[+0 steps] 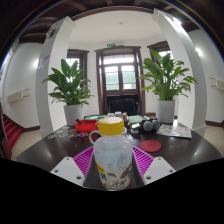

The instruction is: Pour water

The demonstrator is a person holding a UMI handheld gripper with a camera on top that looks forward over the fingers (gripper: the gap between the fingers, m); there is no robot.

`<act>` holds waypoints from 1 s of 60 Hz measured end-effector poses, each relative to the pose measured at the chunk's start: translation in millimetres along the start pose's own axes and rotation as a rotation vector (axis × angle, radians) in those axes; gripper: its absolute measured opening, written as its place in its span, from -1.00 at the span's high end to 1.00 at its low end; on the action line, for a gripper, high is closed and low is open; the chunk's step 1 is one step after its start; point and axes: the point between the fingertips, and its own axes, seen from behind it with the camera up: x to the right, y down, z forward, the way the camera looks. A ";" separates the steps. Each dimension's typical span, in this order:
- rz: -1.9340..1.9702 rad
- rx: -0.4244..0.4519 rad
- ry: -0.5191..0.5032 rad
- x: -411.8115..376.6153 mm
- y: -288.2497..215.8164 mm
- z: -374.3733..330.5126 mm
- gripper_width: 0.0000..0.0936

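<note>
Gripper view. We look forward along the gripper [112, 165], whose two fingers carry magenta pads [84, 158] on their inner faces. Between them stands a clear plastic bottle [112, 152] with a yellow cap [111, 127], upright on a dark round table [40, 150]. The pads lie against both sides of the bottle's body, so we judge the jaws closed onto it at about the bottle's width, with no gap that we can make out. Just ahead and to the right of the bottle lies a small red disc [151, 146]; beyond it are a pair of black headphones [148, 125], a red dish [86, 127] and some flat coloured items. Two potted plants [68, 88] flank a door at the back of the room.

We judge the step in hand to be securing the bottle before any pouring. To do it well, we would keep the grasp at mid-body, firm and level, and lift straight up. No receiving vessel is clearly identifiable. The gripper is held level, pointing horizontally across the table; the holding hand is not visible.
</note>
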 end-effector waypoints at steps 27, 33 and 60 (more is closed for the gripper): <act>-0.046 0.011 0.032 1.2 -0.5 -1.7 0.09; -0.079 -0.015 0.031 6.3 -5.8 -1.7 0.09; -1.207 -0.137 0.174 119.8 -66.6 93.6 0.09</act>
